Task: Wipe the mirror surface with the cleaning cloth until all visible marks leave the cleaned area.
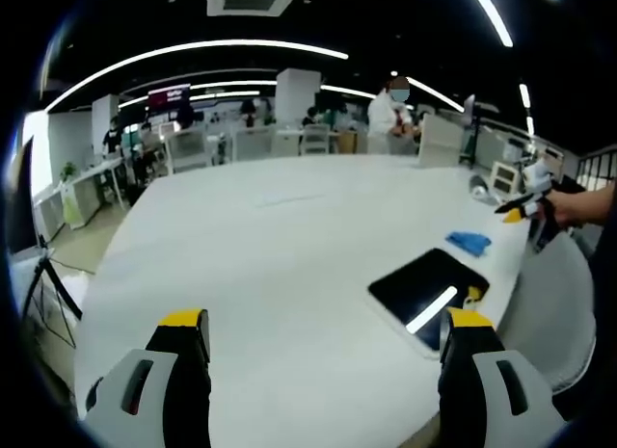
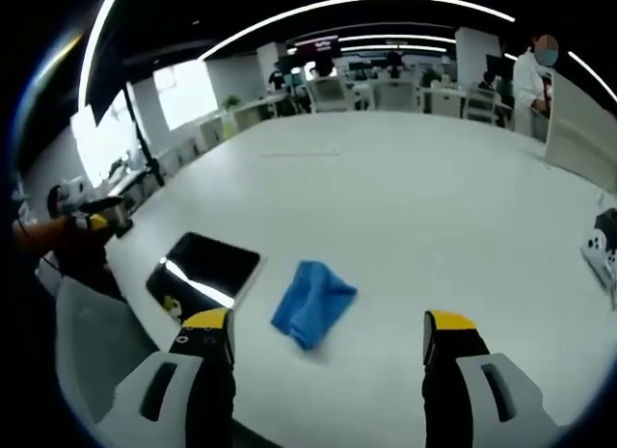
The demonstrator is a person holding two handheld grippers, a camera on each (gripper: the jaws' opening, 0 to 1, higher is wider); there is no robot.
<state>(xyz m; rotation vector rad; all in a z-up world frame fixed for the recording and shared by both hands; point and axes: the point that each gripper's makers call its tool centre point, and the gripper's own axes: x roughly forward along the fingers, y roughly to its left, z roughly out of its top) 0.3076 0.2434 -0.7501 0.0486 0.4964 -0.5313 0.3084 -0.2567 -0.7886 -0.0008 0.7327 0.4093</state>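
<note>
A dark rectangular mirror [image 2: 204,274] lies flat near the edge of a large white worktop [image 2: 405,207], a bright strip of ceiling light reflected across its surface. Just beside it, apart from its frame, sits a crumpled blue cleaning cloth [image 2: 312,303]. In the right gripper view, the right gripper [image 2: 328,337] hovers above the worktop with its yellow-tipped fingers [image 2: 208,322] spread wide, the cloth lying between them and nothing pinched. In the left gripper view, the left gripper [image 1: 326,332] also has its fingers spread and empty, the mirror [image 1: 428,285] just ahead of its right finger and the cloth [image 1: 469,241] beyond. Behind the worktop are office desks, chairs [image 1: 189,147] and a standing person in white [image 1: 389,116]
</note>
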